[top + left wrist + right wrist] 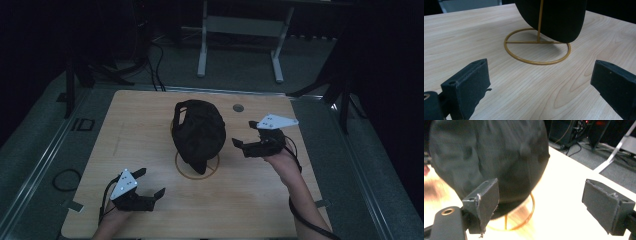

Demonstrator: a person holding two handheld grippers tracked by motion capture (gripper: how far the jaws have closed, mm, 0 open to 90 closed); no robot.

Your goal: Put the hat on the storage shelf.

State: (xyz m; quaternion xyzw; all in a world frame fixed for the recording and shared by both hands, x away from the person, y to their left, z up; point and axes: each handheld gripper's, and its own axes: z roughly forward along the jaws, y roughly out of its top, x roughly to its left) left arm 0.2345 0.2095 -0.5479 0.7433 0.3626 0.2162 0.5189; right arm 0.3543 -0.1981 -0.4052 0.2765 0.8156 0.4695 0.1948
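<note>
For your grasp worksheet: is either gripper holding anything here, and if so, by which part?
Nothing is held. The left gripper and right gripper both stand open, apart from the black cap on its wire stand.

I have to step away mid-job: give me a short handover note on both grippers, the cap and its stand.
Left gripper: open, holding nothing, low over the table's near left, aimed at the stand.
Right gripper: open, holding nothing, close beside the cap's right side.
Black cap: sits on the gold wire stand, ring base flat on the table's middle.
Done: neither gripper has gripped the cap.
Left: probably close in, grip the cap and lift it off.
</note>
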